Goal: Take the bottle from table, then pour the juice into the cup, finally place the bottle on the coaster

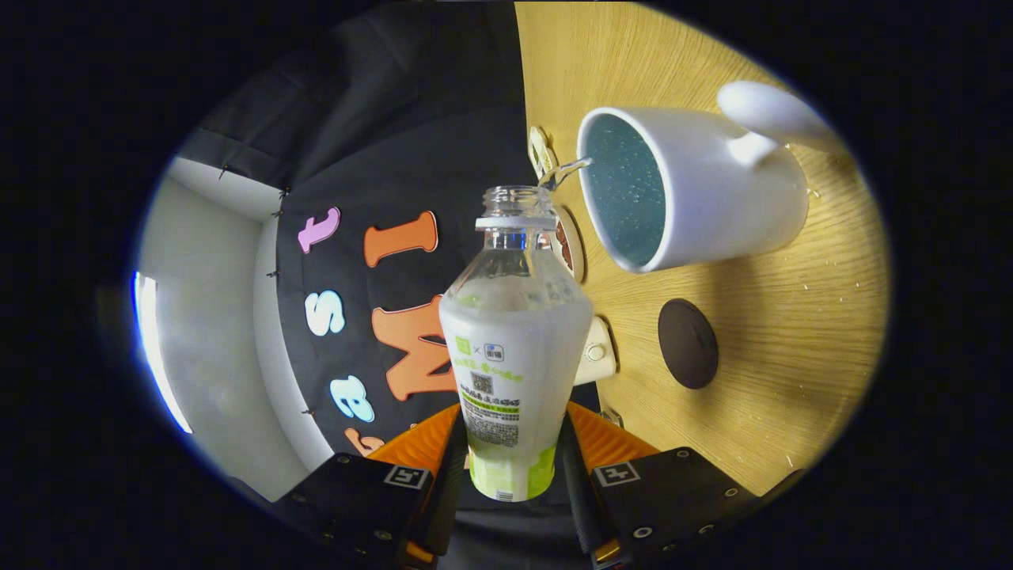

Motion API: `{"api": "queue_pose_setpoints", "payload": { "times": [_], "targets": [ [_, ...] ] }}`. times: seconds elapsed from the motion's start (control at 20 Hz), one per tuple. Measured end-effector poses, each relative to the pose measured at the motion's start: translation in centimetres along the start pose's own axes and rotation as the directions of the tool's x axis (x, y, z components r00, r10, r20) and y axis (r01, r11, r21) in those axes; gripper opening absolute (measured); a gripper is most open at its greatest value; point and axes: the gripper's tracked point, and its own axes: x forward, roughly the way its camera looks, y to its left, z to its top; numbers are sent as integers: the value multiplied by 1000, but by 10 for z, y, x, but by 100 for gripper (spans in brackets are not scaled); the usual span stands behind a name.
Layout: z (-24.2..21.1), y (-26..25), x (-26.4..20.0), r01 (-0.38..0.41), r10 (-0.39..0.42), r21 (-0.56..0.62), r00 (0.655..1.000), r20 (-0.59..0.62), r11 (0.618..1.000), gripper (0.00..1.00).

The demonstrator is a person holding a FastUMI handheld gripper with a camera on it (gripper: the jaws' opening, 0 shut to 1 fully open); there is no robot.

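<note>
My gripper is shut on a clear plastic bottle with a white and green label, both fingers pressing its lower body. The bottle is uncapped and tipped sideways, its mouth pointing at the white mug. A thin clear stream runs from the bottle's mouth to the mug's rim. The mug has a speckled blue-green inside and a handle on its far side. A dark round coaster lies on the wooden table beside the mug, beyond my right finger.
Round wooden pieces lie on the table near the mug's rim, behind the bottle's neck. A small white object sits just behind the bottle's body. Small droplets or crumbs dot the wood near the coaster.
</note>
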Motion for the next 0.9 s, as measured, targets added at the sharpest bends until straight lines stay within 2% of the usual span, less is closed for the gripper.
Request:
{"api": "queue_pose_setpoints", "payload": {
  "times": [0.9],
  "targets": [
    [9, 7, -2, 1, -1, 112, 1000, -3, 994, 61]
  ]
}}
